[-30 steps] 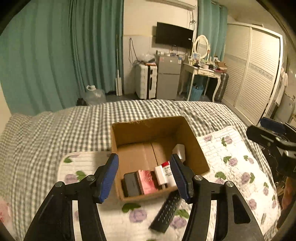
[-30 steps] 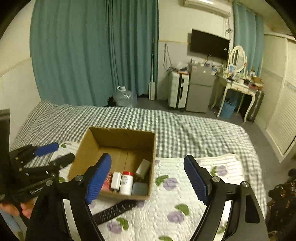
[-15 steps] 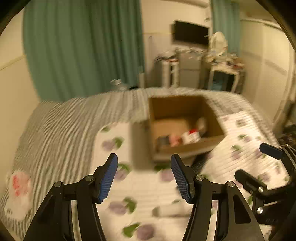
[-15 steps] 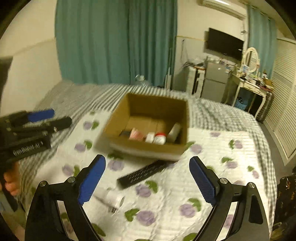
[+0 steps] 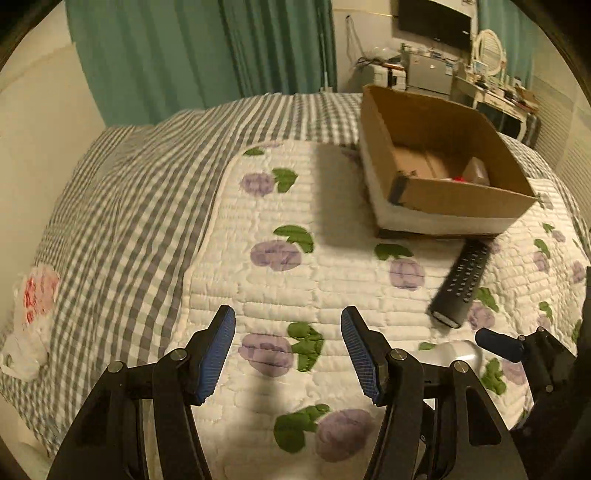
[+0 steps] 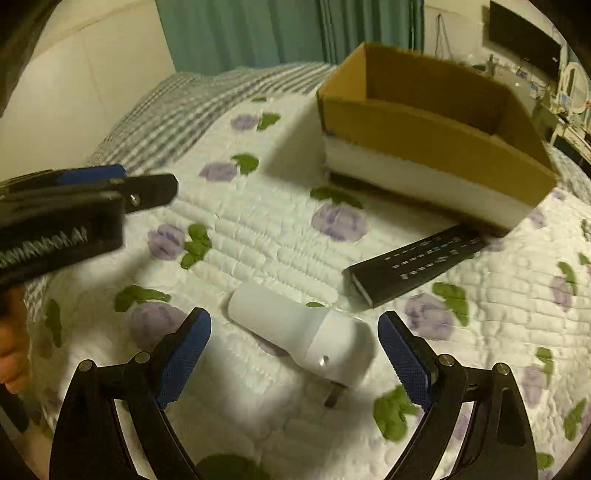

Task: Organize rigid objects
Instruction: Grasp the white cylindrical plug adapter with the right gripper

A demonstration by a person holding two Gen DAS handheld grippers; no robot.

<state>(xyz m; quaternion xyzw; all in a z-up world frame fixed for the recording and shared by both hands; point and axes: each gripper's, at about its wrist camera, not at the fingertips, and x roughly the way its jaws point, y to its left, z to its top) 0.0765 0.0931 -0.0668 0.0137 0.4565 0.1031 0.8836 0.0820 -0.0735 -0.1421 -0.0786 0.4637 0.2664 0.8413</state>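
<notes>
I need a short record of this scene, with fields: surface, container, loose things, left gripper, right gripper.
surface: floral quilt over a checked bed cover
container: cardboard box, open, items inside
loose things: black remote in front of the box; white plug adapter nearer
left gripper: open, over bare quilt
right gripper: open, fingers either side of the adapter, not touching

A bed (image 5: 122, 206) with a grey checked cover fills the room's near part, a white quilt (image 5: 295, 280) with purple flowers lying on top. Teal curtains (image 5: 207, 48) hang behind. A television (image 5: 434, 16) is on the far wall above a cluttered dresser (image 5: 495, 96) with an oval mirror (image 5: 489, 46).
</notes>
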